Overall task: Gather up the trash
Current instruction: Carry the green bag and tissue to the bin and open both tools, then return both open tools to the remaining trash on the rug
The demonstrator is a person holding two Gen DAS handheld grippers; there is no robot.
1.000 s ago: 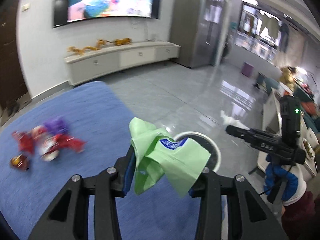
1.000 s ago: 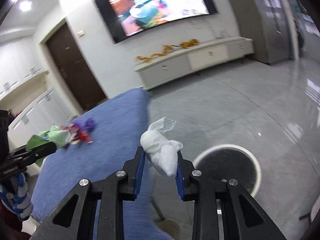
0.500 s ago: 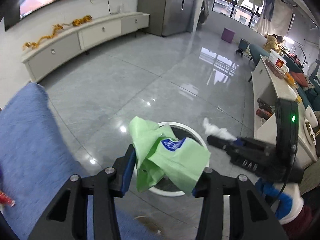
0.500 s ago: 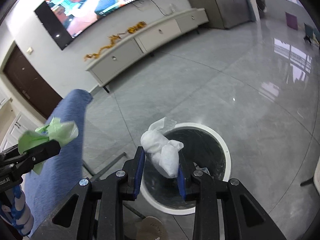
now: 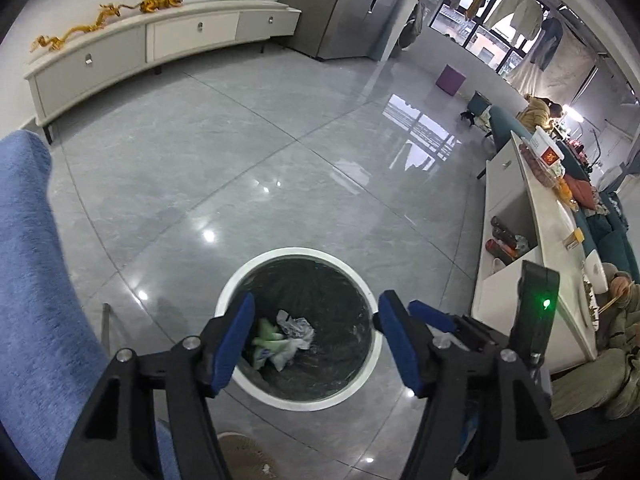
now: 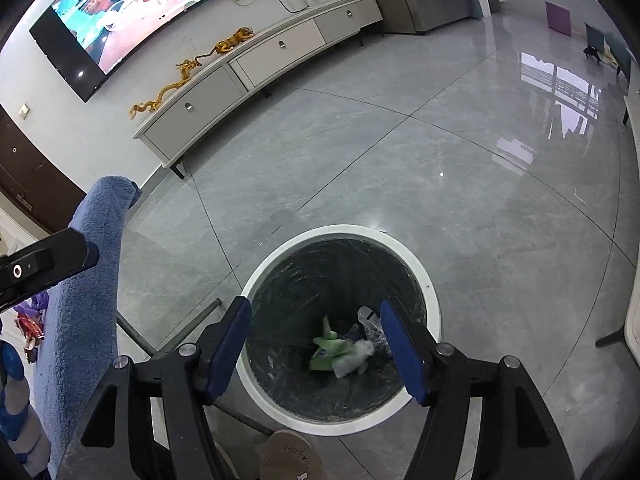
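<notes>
1. Now both grippers, left gripper [image 5: 316,340] and right gripper [image 6: 316,344], hang with jaws spread wide, holding nothing.
2. One white-rimmed trash bin [image 5: 240,280] sits directly below and between each pair of jaws.
3. Inside lie one green wrapper [image 6: 328,350] and one white wad [image 6: 356,358], touching each other.
4. One blue cloth surface [image 5: 32,280] lies left of the jaws.

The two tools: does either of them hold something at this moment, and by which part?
Nothing is held. The left tool and the right tool are both open over the trash bin; a green wrapper and white tissue lie inside it.
</notes>
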